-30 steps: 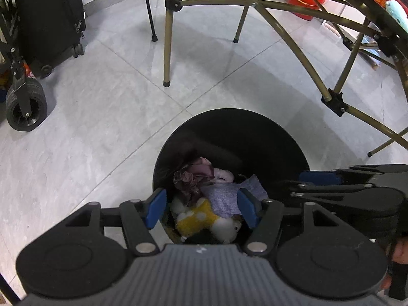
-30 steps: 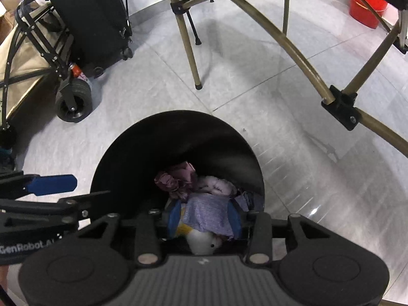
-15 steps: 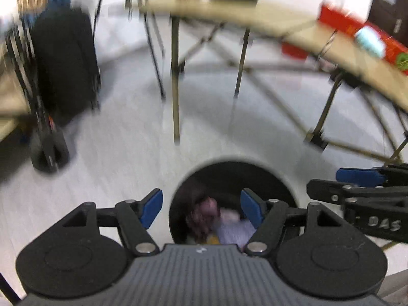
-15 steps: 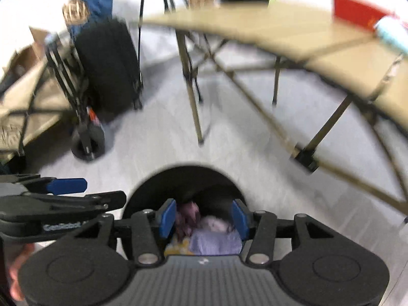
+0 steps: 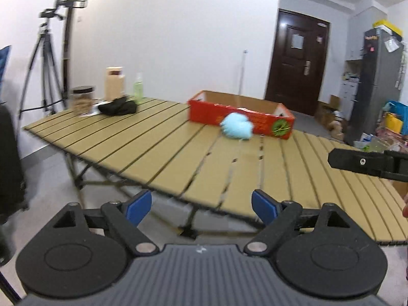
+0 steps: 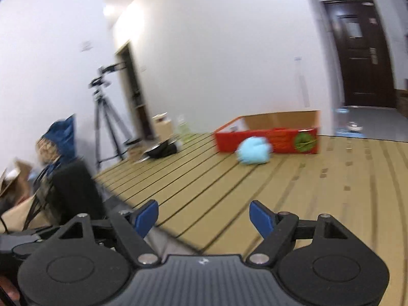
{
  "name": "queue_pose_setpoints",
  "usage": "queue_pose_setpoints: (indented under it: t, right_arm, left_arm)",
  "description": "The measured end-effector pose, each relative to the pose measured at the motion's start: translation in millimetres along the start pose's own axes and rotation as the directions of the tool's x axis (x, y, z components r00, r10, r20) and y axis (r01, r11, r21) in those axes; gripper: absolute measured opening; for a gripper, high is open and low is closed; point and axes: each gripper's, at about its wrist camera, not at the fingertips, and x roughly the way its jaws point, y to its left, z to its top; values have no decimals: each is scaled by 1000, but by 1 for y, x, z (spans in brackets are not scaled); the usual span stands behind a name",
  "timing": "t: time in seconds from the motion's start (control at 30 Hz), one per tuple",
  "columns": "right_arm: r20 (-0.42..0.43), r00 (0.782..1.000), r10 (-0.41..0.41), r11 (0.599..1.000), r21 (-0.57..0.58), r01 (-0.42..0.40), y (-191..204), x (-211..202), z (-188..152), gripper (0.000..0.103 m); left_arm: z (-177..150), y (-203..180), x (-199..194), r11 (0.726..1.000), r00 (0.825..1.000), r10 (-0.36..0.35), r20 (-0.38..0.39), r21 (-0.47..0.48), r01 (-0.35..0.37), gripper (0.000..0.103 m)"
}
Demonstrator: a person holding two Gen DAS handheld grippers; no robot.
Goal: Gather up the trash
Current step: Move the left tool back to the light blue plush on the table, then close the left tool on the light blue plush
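Two hand-held grippers face a slatted table (image 5: pixel 158 142). The left hand-held gripper (image 5: pixel 201 206) has just been spreading its jaws and stands wide with nothing between its blue pads (image 5: pixel 139 205). The right hand-held gripper (image 6: pixel 204 215), likewise just widened, is also empty; in the left view its black finger juts in from the right edge.

The one piece of likely trash in sight, a crumpled light-blue wad (image 5: pixel 237 127), lies on the table top just in front of the red cardboard box (image 5: pixel 239 118), well apart from both tools.

The step in hand appears to be the reach for that wad. Done well, one tool keeps its jaws wide, comes in low over the slats and straddles the soft bundle at its middle before closing, staying clear of the box wall behind it. The bin is out of frame.

Count on the table: one blue wad, one red box, one dark-lidded jar (image 5: pixel 83 99), one tan carton (image 5: pixel 114 83), one green bottle (image 5: pixel 138 88), one black cloth bundle (image 5: pixel 117 107). One tripod (image 5: pixel 44 58) stands beyond.
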Motion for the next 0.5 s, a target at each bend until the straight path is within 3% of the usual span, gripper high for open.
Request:
queue_pose_setpoints:
  t: [0.17, 0.27, 0.37, 0.5]
  right_arm:
    - [-14, 1000, -27, 997, 73, 27, -48, 37, 28, 78]
    - [-42, 998, -39, 995, 91, 43, -73, 77, 47, 78]
    - [-71, 997, -38, 990, 132, 47, -94, 130, 69, 77]
    - [-157, 987, 18, 959, 281, 28, -134, 219, 89, 72]
  left_arm:
    - [48, -11, 64, 997, 998, -58, 5, 43, 57, 87]
    - [85, -15, 119, 992, 995, -98, -3, 80, 98, 86]
    - [120, -24, 185, 974, 982, -183, -41, 130, 187, 85]
    - [154, -35, 272, 964, 977, -196, -81, 165, 207, 69]
